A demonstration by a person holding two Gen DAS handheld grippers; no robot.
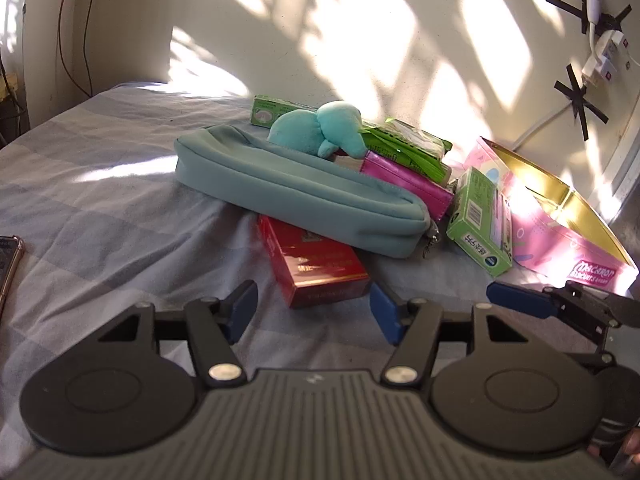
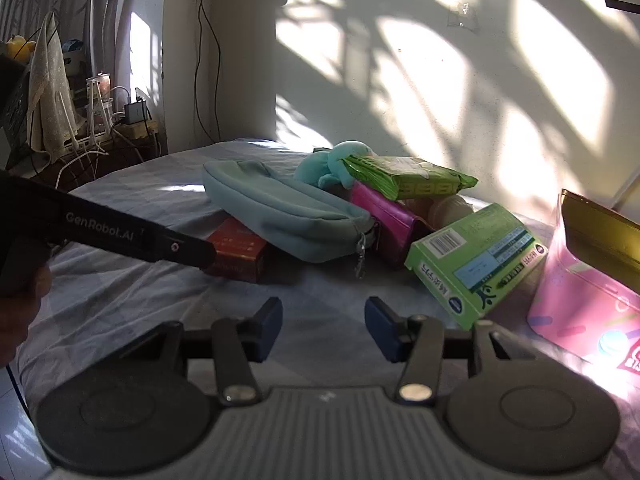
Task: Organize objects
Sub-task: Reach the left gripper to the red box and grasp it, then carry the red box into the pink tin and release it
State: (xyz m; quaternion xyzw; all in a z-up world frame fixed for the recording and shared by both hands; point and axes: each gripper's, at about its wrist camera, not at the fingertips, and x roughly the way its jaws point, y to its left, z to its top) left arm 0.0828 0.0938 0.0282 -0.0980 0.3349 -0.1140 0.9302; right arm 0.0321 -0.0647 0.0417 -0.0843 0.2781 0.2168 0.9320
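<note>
A pile lies on the bed: a teal zip pouch [image 1: 296,196] [image 2: 288,216] rests on a red box [image 1: 316,268] [image 2: 238,250]. Behind it are a teal plush toy [image 1: 320,128] [image 2: 336,164], a magenta wallet [image 1: 408,182] [image 2: 392,216], a green wipes pack [image 1: 412,148] [image 2: 412,176] and a green carton [image 1: 480,224] [image 2: 476,264]. An open pink box [image 1: 568,244] [image 2: 584,304] stands at the right. My left gripper [image 1: 312,310] is open, just before the red box. My right gripper [image 2: 324,326] is open and empty above the sheet.
The bed has a blue checked sheet [image 1: 100,208]. A phone [image 1: 8,260] lies at its left edge. A second green box [image 1: 276,110] lies behind the plush toy. Cables and a charger [image 2: 134,114] sit on a stand left of the bed. The wall is close behind the pile.
</note>
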